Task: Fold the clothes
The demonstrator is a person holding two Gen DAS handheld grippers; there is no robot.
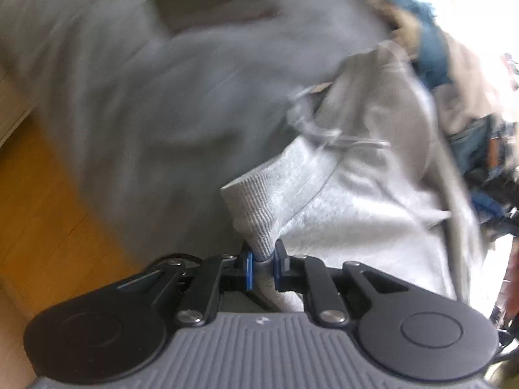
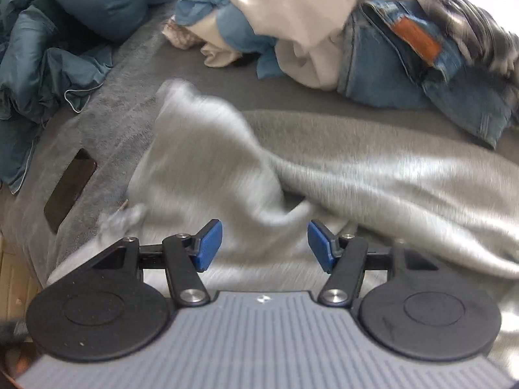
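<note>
The left tongs (image 1: 262, 264) are clamped on the ribbed cuff (image 1: 259, 201) of the grey sweatshirt (image 2: 373, 175), whose body stretches rightward across the bed beyond the cuff, while the right tongs (image 2: 265, 244), open and empty, hover just above it.

Ribbed knit cuff (image 1: 259, 201) (soft grey cloth); fuzzy matt blanket (image 2: 201, 64).
</note>
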